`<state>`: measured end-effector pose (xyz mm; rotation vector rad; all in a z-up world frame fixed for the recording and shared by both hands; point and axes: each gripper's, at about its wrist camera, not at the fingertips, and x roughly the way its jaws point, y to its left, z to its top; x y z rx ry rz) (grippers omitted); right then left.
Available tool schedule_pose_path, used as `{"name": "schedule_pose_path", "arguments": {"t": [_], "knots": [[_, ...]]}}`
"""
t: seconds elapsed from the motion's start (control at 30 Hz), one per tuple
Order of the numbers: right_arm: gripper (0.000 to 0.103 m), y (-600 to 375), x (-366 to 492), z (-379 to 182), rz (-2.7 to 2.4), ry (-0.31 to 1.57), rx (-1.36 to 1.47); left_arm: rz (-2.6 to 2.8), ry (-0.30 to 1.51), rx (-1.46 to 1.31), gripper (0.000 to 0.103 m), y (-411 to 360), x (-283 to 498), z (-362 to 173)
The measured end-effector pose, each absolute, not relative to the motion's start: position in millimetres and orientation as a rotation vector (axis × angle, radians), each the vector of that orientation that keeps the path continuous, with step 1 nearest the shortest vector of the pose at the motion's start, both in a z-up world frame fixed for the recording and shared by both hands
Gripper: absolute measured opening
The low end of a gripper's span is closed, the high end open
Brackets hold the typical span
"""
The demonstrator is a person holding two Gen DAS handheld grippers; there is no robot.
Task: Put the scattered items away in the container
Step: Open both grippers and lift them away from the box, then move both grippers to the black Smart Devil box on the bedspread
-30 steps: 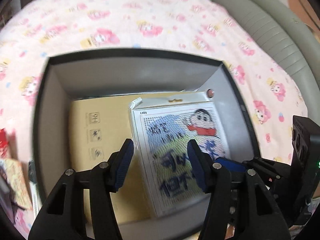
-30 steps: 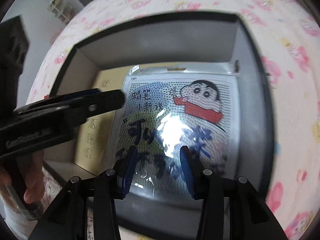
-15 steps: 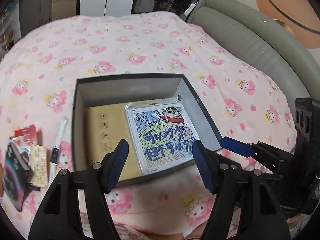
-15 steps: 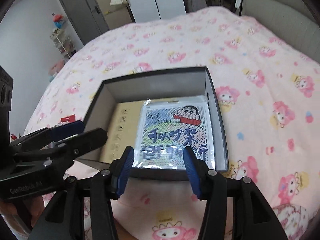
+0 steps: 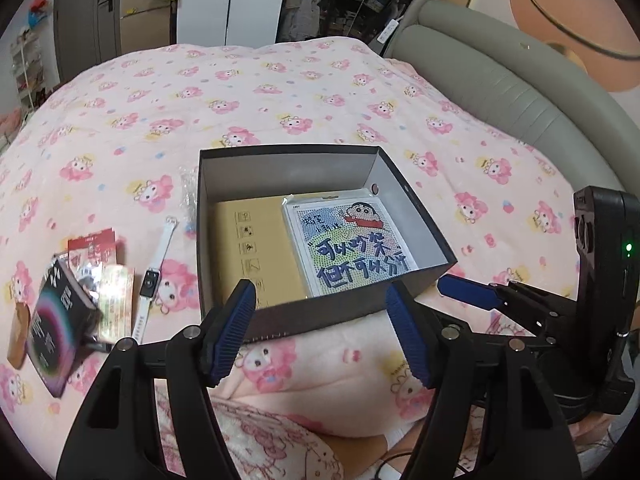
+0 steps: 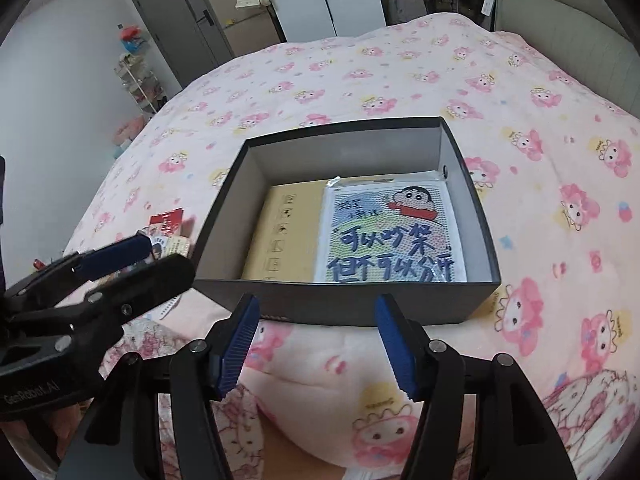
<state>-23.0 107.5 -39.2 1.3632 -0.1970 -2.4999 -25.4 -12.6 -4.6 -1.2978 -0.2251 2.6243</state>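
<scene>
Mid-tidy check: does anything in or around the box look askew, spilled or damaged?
Nothing looks damaged or spilled. In the box, the cartoon packet lies on the tan carton, slightly skewed. Still loose beside the box: a white watch, a dark box and small packets.

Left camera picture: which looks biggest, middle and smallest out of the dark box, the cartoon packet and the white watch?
1. dark box
2. cartoon packet
3. white watch
</scene>
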Motion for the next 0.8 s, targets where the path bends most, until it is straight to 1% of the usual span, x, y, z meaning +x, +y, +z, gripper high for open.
{"name": "schedule_pose_path", "arguments": {"t": [0.37,0.57,0.67,0.8], "knots": [[0.057,58,-11,-15,-2.495,-0.067,1.269,2.723,-0.328,-1.234,0.069,-69,5,8],[0.057,15,-16,-17,-2.427,-0.019,1.250,2.773,-0.387,-1.278,0.069,-112,24,-6],[0.057,-11,-18,-28,-2.380,0.026,1.279,2.787,-0.449,-1.303,0.069,-134,31,-18],[0.057,-47,-18,-40,-2.318,0.088,1.302,2.809,-0.582,-1.316,0.069,-169,42,-35]]}}
